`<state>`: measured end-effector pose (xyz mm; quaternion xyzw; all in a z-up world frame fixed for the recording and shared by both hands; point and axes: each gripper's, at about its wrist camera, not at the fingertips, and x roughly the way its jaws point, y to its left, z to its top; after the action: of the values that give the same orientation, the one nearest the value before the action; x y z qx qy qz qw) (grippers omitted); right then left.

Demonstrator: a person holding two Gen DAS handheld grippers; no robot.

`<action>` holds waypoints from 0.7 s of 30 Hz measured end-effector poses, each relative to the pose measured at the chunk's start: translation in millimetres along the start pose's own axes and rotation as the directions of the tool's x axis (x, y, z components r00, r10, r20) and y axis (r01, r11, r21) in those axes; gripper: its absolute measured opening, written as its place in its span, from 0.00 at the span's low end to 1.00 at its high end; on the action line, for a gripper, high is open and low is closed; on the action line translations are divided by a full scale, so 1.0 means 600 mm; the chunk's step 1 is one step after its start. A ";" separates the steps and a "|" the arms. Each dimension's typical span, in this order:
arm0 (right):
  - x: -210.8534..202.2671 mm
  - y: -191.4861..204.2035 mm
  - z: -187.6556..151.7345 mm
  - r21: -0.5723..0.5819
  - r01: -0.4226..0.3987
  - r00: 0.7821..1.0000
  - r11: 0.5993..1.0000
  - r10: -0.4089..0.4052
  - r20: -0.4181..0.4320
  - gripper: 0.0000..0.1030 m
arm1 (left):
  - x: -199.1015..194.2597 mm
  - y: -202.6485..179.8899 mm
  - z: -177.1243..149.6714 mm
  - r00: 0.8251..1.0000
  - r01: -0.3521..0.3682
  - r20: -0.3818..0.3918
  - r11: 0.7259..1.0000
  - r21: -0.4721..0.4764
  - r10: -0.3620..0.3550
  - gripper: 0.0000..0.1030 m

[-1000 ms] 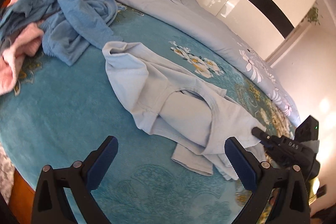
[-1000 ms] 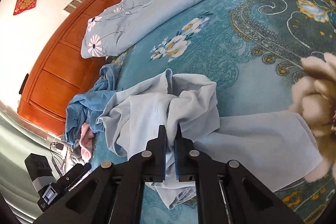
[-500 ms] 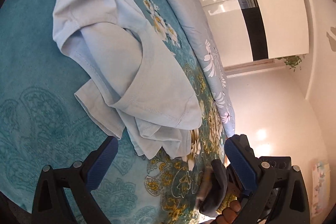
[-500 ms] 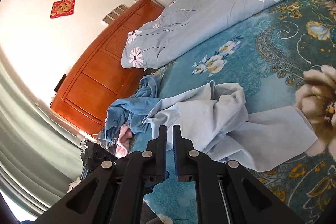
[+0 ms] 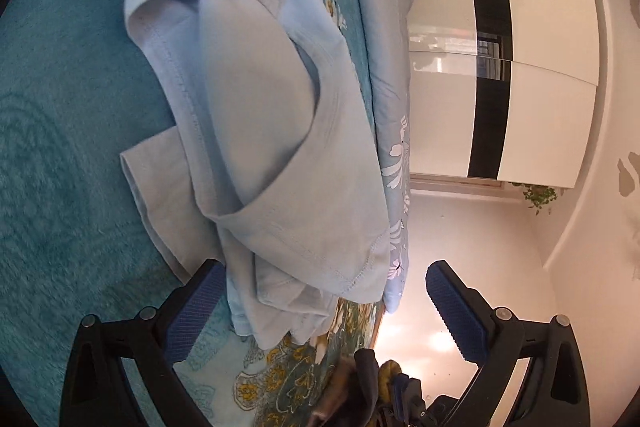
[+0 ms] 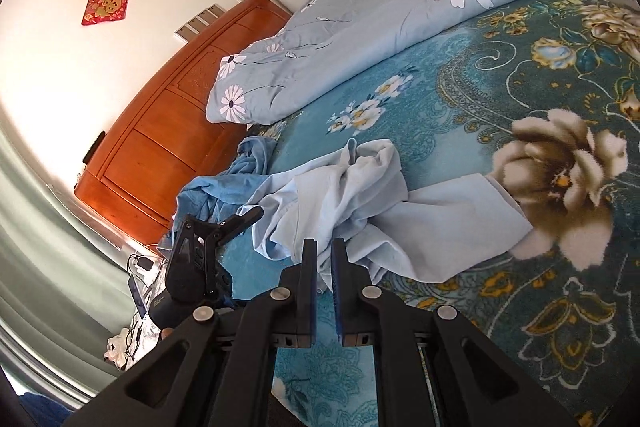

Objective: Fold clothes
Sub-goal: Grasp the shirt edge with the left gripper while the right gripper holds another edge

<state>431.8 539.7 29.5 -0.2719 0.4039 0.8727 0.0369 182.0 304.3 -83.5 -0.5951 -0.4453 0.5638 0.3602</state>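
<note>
Right wrist view: my right gripper (image 6: 324, 263) has its two black fingers with ribbed blue pads pressed almost together, a thin slit between them. A fold of the pale blue shirt (image 6: 360, 203) lies right at the tips, but I cannot tell whether any cloth sits in the slit. The shirt is soft knit, crumpled into a low heap with one flat panel spread toward the big cream flower woven into the teal blanket (image 6: 460, 123). Beyond its far edge sits a bunched darker blue garment (image 6: 224, 187), touching the shirt. Along the back runs a smooth grey-blue quilt (image 6: 360, 39) printed with white daisies, and behind that an orange wooden headboard (image 6: 168, 131). The plush blanket in front of and right of the shirt is bare, so there is room there.

In the left wrist view, my left gripper (image 5: 320, 311) stands spread wide, its blue ribbed pads (image 5: 456, 311) well apart. The shirt's (image 5: 272, 131) stitched hem hangs between them near the left pad, without the pads pressing on it. I see the curved neckline and double-stitched seams clearly. White glossy wardrobe doors (image 5: 544, 75) with a black stripe fill the far side.

I count two garments, one quilt, and two grippers.
</note>
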 end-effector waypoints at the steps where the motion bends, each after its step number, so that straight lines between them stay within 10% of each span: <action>1: 0.004 -0.004 -0.001 0.007 0.000 1.000 1.000 0.000 -0.004 0.08 | 0.005 -0.001 0.001 1.000 0.001 -0.002 1.000 0.012 -0.001 0.93; 10: 0.032 -0.022 -0.020 0.040 -0.005 0.999 0.999 0.006 -0.039 0.08 | 0.043 -0.003 0.019 1.000 -0.005 -0.013 0.999 0.044 0.006 0.68; 15: 0.036 -0.026 -0.028 0.054 0.012 0.999 0.998 -0.009 -0.049 0.08 | 0.036 -0.012 0.021 0.998 -0.054 0.020 0.994 0.092 0.053 0.10; 21: 0.032 -0.020 -0.032 0.052 0.030 0.999 0.998 -0.027 -0.045 0.08 | -0.034 -0.062 0.042 0.992 -0.080 0.115 0.964 0.254 0.052 0.05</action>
<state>427.4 531.1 1.6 -0.2957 0.4234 0.8550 0.0475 153.0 295.9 -44.3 -0.5266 -0.3664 0.6598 0.3913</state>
